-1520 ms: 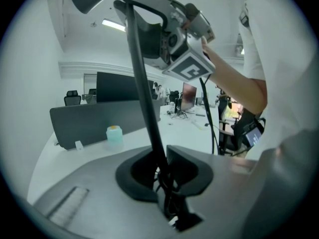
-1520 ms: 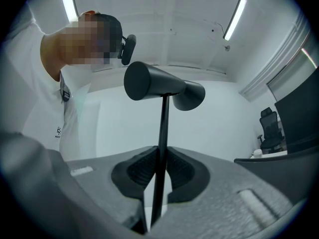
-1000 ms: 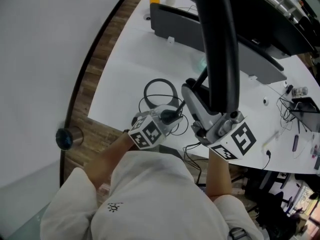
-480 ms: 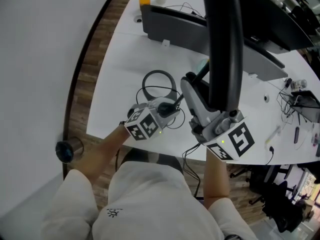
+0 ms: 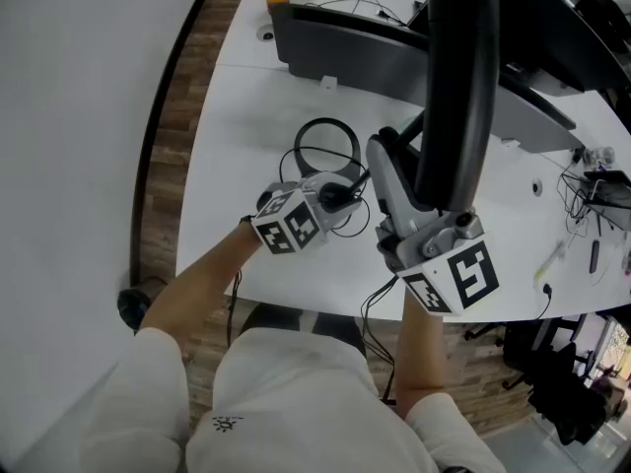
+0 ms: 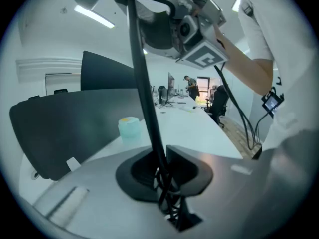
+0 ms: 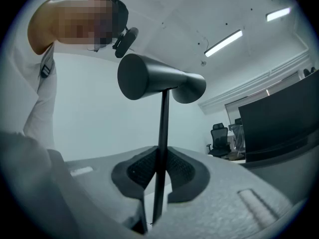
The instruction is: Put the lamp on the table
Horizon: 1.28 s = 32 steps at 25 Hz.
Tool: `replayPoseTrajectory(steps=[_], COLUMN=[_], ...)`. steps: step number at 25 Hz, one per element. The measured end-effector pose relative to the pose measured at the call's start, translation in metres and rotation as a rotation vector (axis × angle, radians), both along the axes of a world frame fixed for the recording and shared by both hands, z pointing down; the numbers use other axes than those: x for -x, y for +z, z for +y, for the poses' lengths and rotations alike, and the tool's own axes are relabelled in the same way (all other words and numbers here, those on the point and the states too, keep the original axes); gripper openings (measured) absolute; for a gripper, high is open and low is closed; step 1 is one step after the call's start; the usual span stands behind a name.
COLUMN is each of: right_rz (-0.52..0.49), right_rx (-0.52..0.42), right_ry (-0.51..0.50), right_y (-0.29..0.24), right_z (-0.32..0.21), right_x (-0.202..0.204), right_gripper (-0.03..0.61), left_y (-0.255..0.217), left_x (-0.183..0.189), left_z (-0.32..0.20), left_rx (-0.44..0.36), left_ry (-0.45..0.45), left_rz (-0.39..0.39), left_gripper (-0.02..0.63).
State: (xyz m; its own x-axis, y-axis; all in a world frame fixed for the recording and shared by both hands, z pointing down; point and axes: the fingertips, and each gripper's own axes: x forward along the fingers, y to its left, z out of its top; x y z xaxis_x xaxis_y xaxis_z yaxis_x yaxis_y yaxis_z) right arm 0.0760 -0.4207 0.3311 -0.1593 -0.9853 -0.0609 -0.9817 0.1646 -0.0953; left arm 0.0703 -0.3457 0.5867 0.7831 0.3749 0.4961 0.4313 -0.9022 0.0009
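Head view: left tongs [image 5: 340,197] and right tongs [image 5: 385,156] are both pinching the lamp [image 5: 455,97] by its stem. The stem is standing upright above the desk [image 5: 246,156], with the left tongs gripping lower.

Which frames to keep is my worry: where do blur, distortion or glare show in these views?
Head view: wide-angle bends the table edge; the lamp looms close, dark. Left gripper view: round black vignette, left gripper blurred, ceiling light glaring. Right gripper view: same vignette, right gripper soft, lamp sharper.
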Motion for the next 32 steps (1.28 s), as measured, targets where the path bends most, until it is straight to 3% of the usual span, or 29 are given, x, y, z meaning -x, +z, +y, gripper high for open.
replayPoseTrajectory(steps=[16,32], right_rz=[0.059,0.084], right_rx=[0.016,0.031], right_ry=[0.210,0.323], right_y=[0.039,0.061], right_z=[-0.051,-0.072], right_x=[-0.024,-0.029], right_gripper=[0.045,0.044], left_y=[0.042,0.067], left_x=[-0.021,-0.028], left_z=[-0.053,-0.076], left_rx=[-0.018,-0.025], left_ry=[0.084,0.116], left_rz=[-0.047,-0.078], left_gripper=[0.043,0.039])
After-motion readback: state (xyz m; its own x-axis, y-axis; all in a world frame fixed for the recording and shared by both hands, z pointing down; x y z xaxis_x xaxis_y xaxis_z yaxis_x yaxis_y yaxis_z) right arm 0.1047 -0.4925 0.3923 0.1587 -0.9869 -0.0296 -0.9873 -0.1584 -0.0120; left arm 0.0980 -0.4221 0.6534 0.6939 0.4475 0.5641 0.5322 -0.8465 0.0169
